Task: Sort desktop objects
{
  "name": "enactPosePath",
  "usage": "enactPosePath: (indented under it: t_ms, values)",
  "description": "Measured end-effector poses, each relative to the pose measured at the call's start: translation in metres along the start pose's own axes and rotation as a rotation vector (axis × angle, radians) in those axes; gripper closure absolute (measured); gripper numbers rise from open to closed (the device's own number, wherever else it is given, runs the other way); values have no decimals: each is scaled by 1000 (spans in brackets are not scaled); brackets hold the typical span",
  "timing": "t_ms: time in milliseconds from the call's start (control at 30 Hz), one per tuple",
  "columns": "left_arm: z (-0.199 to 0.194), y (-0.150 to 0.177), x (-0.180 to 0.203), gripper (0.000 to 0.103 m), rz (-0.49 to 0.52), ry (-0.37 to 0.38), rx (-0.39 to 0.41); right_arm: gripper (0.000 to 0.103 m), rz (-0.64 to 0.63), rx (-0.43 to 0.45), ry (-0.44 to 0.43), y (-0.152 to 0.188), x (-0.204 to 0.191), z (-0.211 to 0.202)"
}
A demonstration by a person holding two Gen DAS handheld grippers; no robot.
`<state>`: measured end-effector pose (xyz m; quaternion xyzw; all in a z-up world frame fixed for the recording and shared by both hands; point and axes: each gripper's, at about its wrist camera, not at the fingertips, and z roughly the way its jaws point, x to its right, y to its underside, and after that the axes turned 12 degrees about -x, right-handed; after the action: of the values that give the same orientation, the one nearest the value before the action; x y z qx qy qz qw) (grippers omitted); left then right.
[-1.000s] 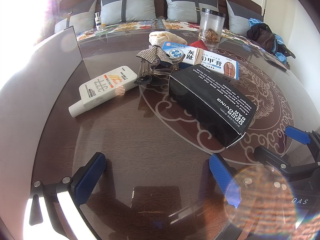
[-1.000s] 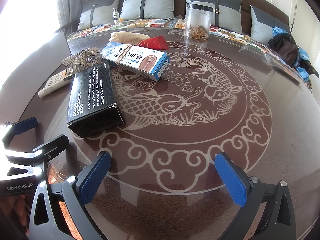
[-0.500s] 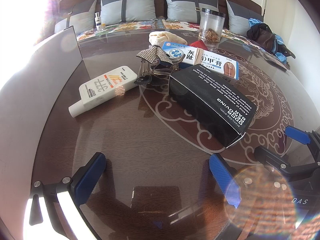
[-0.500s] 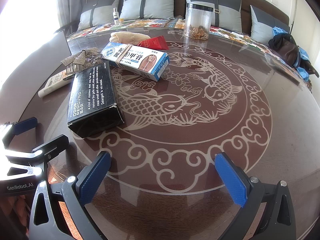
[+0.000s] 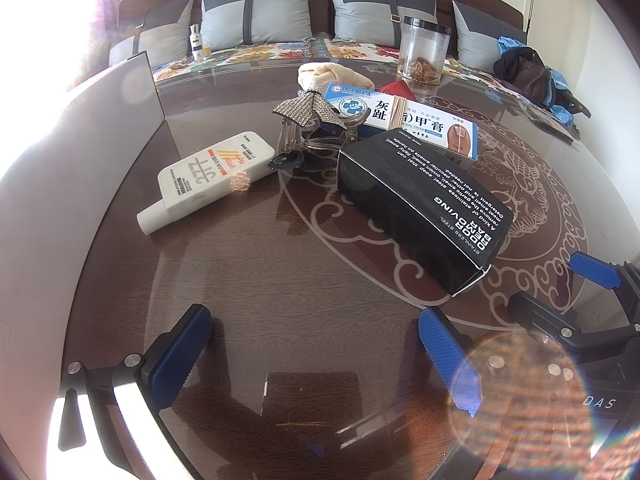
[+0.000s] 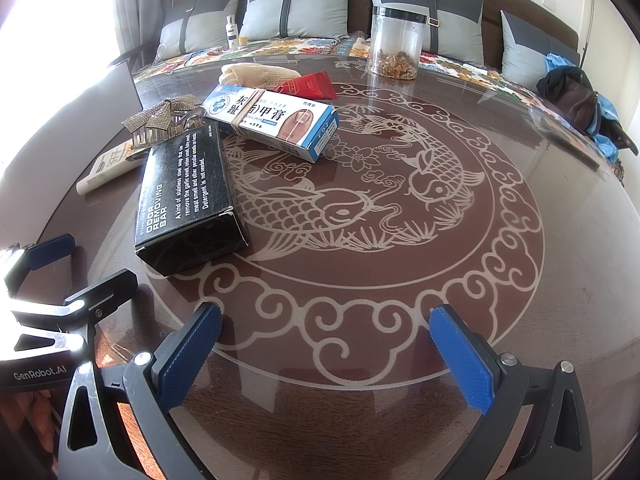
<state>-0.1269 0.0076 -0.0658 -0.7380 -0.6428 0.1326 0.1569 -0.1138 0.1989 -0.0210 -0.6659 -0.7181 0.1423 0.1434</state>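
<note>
A black "odor removing bar" box [image 5: 424, 208] [image 6: 186, 196] lies on the round glass-topped table. Behind it lie a blue-white cream box [image 5: 404, 118] [image 6: 272, 120], a clear hair claw with a glitter bow [image 5: 308, 120] [image 6: 164, 120], a white tube [image 5: 208, 174] [image 6: 106, 168], a beige cloth [image 5: 332, 74] [image 6: 256, 72] and a red packet [image 6: 310, 84]. My left gripper [image 5: 312, 356] is open and empty, near the table's front, short of the black box. My right gripper [image 6: 324, 360] is open and empty, to the right of the black box.
A clear jar [image 5: 424, 50] [image 6: 396, 44] stands at the table's far side. A grey panel [image 5: 80, 152] stands at the left. A sofa with cushions [image 6: 292, 8], a small bottle [image 6: 232, 32] and a dark bag [image 6: 572, 96] lie beyond.
</note>
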Motion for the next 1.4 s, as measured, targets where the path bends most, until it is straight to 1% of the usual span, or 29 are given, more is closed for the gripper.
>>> enactPosePath:
  t_ms: [1067,1167,1300,1400]
  values:
    - [-1,0,0,0,0,-1,0,0,-10,-3,-7,1,2,0]
    - [0,-1,1,0,0,-1,-1,0,-3,-9,-2,2,6,-1]
    - [-1,0,1,0,0,-1,-1,0,46,-7,18,3,19,-1]
    - [0,-1,1,0,0,-1,-1,0,54,0,25,5,19,-2]
